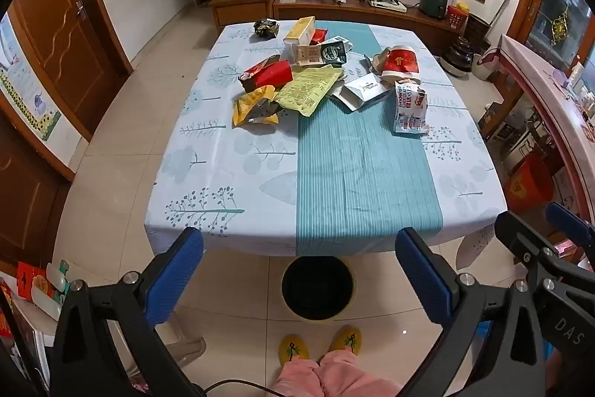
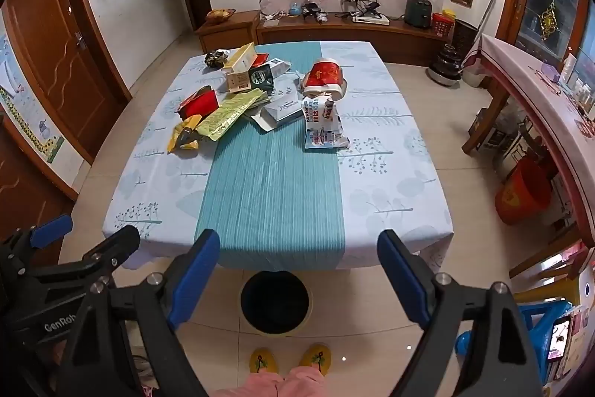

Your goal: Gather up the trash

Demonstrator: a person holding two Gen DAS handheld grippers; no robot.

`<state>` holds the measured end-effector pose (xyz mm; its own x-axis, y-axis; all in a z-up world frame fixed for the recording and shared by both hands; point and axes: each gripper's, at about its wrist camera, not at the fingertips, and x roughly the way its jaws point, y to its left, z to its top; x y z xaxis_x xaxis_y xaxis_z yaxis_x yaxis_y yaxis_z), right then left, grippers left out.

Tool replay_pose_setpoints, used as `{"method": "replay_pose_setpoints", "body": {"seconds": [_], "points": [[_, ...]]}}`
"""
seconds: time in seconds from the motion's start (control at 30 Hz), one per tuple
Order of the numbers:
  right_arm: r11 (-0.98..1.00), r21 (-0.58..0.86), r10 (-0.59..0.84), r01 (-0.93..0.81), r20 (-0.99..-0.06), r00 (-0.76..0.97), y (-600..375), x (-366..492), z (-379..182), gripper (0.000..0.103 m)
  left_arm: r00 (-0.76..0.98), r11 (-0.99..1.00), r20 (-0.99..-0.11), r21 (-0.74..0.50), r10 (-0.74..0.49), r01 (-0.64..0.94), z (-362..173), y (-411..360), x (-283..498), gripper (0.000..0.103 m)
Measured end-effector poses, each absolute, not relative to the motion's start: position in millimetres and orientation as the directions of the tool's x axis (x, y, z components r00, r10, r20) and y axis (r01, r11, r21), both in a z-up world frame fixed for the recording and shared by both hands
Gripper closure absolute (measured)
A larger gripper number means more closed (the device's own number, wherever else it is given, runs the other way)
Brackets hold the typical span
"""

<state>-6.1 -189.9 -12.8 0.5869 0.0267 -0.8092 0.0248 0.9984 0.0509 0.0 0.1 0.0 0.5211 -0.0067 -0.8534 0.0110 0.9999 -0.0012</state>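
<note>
Trash lies in a heap on the far half of the table (image 1: 230, 196) (image 2: 390, 211): a yellow wrapper (image 1: 254, 106) (image 2: 184, 136), a yellow-green paper bag (image 1: 310, 86) (image 2: 232, 114), a red packet (image 1: 266, 75) (image 2: 199, 103), a white-blue snack bag (image 1: 409, 106) (image 2: 321, 125), a red-white cup (image 1: 399, 62) (image 2: 323, 77) and boxes (image 1: 301, 32) (image 2: 241, 62). A black bin (image 1: 317, 287) (image 2: 274, 302) stands on the floor under the near table edge. My left gripper (image 1: 299, 270) and right gripper (image 2: 297, 270) both hang open and empty above the bin, short of the table edge.
A person's yellow slippers (image 1: 319, 345) (image 2: 290, 358) and pink trousers are below the bin. A TV cabinet (image 1: 364, 10) lines the far wall. A wooden door (image 1: 63, 36) is at left, a red bucket (image 2: 520, 192) and a counter at right.
</note>
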Motion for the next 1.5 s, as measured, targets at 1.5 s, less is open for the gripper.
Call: {"method": "replay_pose_setpoints", "body": {"seconds": [1.5], "points": [[0.998,0.057,0.029,0.028,-0.797,0.604,-189,-13,-4,0.016,0.551,1.000,-0.834,-0.016,-0.024,0.018,11,13,4,0.001]]}}
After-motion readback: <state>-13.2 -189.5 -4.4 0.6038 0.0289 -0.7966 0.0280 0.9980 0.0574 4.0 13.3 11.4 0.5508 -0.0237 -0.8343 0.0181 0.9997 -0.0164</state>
